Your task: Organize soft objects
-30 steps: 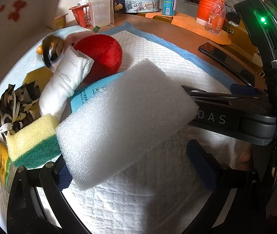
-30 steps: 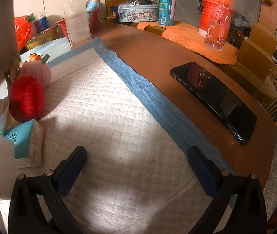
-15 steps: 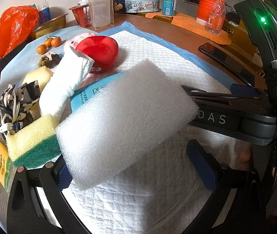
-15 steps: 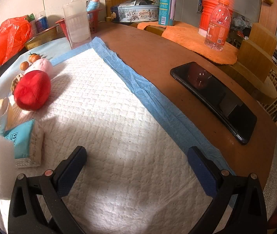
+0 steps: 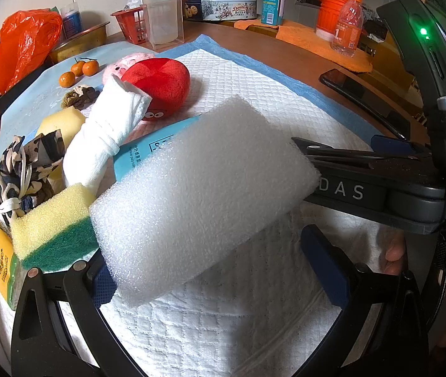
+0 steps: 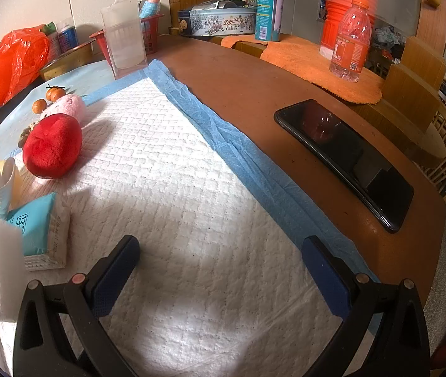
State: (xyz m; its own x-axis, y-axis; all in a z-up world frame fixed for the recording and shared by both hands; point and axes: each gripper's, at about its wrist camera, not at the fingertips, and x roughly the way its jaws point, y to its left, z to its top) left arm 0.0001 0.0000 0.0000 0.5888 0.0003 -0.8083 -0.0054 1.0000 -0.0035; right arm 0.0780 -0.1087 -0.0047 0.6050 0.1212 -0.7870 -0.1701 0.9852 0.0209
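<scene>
A white rectangular block of open-cell foam [image 5: 201, 188] is being presented between the widely parted fingers of the left gripper [image 5: 219, 264]; the block's near corner is lying against the left pad, while the right pad is standing clear, so nothing is being clamped. The far end of the block is being covered by the body of the right gripper, which is crossing in from the right. In its own view the right gripper [image 6: 219, 270] is being held empty, fingers spread, above the white quilted pad [image 6: 175, 188] covering the tabletop.

Ahead and to the left of the left gripper, a row of soft items is being built: a yellow-and-green sponge [image 5: 50, 232], a rolled white cloth [image 5: 103, 138], a blue tissue pack [image 5: 150, 147] and a red plush ball [image 5: 160, 81].

The step in hand is judged to be the placing of the foam block beside this row. Next, the block is likely to need lowering just right of the sponge.
</scene>
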